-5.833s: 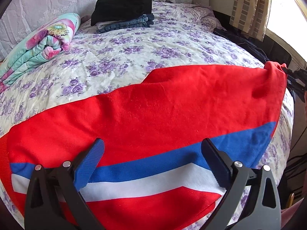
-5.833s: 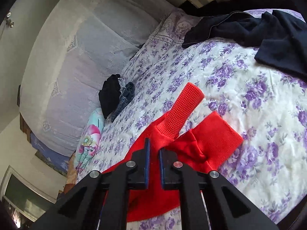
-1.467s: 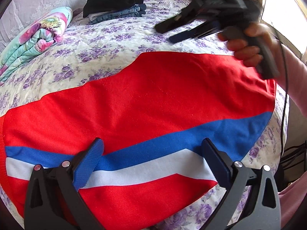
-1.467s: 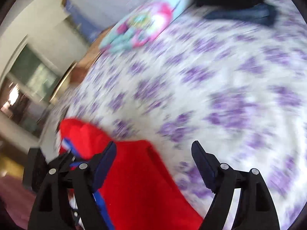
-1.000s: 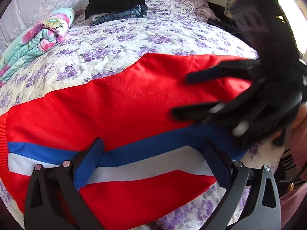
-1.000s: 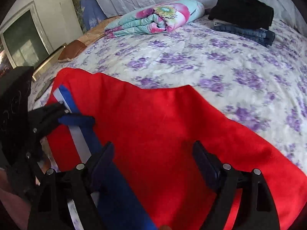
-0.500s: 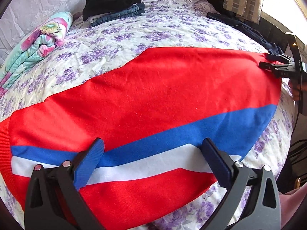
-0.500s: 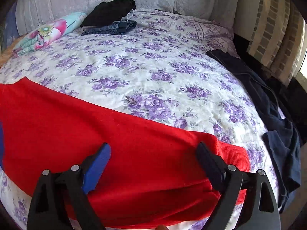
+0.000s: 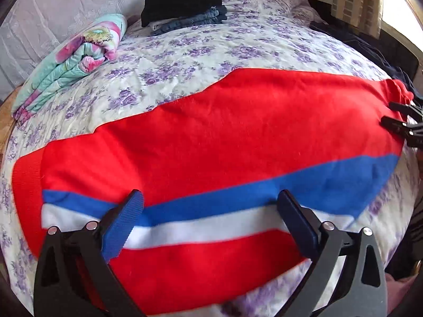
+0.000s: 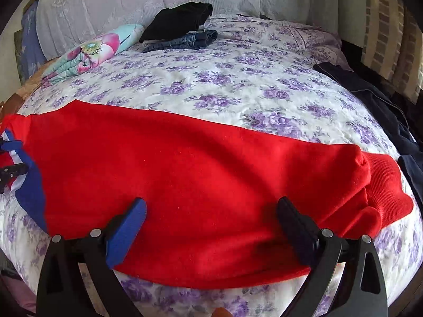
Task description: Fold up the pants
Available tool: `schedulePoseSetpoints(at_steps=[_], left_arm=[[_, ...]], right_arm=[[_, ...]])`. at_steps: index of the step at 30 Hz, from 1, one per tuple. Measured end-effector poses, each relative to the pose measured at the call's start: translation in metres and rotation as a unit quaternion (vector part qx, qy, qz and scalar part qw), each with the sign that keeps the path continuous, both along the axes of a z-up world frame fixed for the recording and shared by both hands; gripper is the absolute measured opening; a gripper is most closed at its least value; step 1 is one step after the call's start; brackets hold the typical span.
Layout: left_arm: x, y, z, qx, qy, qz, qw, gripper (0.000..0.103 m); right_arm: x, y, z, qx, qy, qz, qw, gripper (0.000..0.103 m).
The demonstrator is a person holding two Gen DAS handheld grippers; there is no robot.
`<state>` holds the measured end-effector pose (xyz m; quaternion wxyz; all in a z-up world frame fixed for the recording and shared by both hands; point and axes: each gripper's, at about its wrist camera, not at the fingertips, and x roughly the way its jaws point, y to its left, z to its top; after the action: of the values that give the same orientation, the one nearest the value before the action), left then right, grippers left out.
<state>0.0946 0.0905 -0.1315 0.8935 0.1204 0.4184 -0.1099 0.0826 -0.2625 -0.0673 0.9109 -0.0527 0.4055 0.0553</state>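
Red pants [image 9: 224,137] with a blue and white side stripe [image 9: 211,211] lie flat, folded lengthwise, across the near part of the bed. My left gripper [image 9: 210,211] is open and empty, just above the striped waist end. My right gripper [image 10: 211,219] is open and empty above the leg end of the pants [image 10: 198,174], near the ribbed cuffs [image 10: 383,185]. The right gripper's fingertips [image 9: 396,125] show at the right edge of the left wrist view. The left gripper's fingertips [image 10: 10,170] show at the left edge of the right wrist view.
The bed has a purple-flowered cover [image 9: 211,47]. A stack of folded dark clothes and jeans [image 9: 185,5] lies at the far end. A rolled floral blanket [image 9: 74,60] lies at the far left. A dark garment [image 10: 383,105] hangs over the right edge.
The right gripper let go of the cuffs, swung across the pants and came back open to the leg end. The pants now lie flat. The left gripper stayed open over the stripe.
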Motion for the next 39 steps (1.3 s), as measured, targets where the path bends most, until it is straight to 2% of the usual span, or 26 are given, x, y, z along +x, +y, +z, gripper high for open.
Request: schedulePoseSetpoints(at_steps=[4,7,11,13,15,16,17,20,24,29,33,35,39], left_arm=[[-0.019,0.005,0.009,0.013,-0.002,-0.005,0.9999,0.098],[-0.029,0.018,0.033,-0.003,-0.022,0.003,0.9997,0.099],[-0.021,0.025,0.060,-0.014,-0.082,0.037,0.9958,0.099],[-0.004,0.029,0.053,-0.002,-0.085,0.073,0.9937,0.099],[0.014,0.038,0.028,0.036,-0.055,0.118,0.9908,0.098],[0.018,0.043,0.014,0.052,-0.038,0.127,0.9898,0.098],[0.014,0.043,0.005,0.068,-0.039,0.123,0.9894,0.099],[-0.005,0.037,0.005,0.102,-0.060,0.111,0.9868,0.099],[-0.009,0.046,0.006,0.081,-0.052,0.118,0.9883,0.099],[-0.011,0.045,0.007,0.094,-0.053,0.118,0.9872,0.099],[-0.021,0.047,0.027,0.104,-0.061,0.119,0.9856,0.099],[-0.028,0.044,0.046,0.088,-0.083,0.106,0.9870,0.099],[-0.019,0.019,0.073,0.010,-0.103,0.060,0.9928,0.099]], right_arm=[[-0.009,0.003,0.008,-0.031,0.011,0.004,0.999,0.099],[-0.013,0.005,0.021,-0.050,0.005,-0.015,0.999,0.099],[-0.015,0.022,0.036,0.014,-0.035,0.010,0.999,0.099],[-0.009,0.032,0.026,0.010,-0.028,0.014,0.999,0.099],[-0.007,0.038,0.005,-0.023,-0.003,0.007,1.000,0.099],[-0.011,0.035,-0.001,-0.016,-0.007,0.009,1.000,0.099],[-0.018,0.029,-0.002,0.007,-0.016,0.007,1.000,0.099],[-0.027,0.015,-0.003,0.038,-0.009,0.009,0.999,0.100],[-0.033,0.018,-0.004,0.024,-0.015,0.008,1.000,0.100],[-0.035,0.014,0.000,0.028,-0.008,0.018,0.999,0.099],[-0.039,0.011,0.003,0.033,0.003,0.023,0.999,0.099],[-0.035,0.010,0.012,0.047,0.010,0.020,0.999,0.099],[-0.017,0.024,0.041,0.064,-0.040,0.041,0.996,0.099]])
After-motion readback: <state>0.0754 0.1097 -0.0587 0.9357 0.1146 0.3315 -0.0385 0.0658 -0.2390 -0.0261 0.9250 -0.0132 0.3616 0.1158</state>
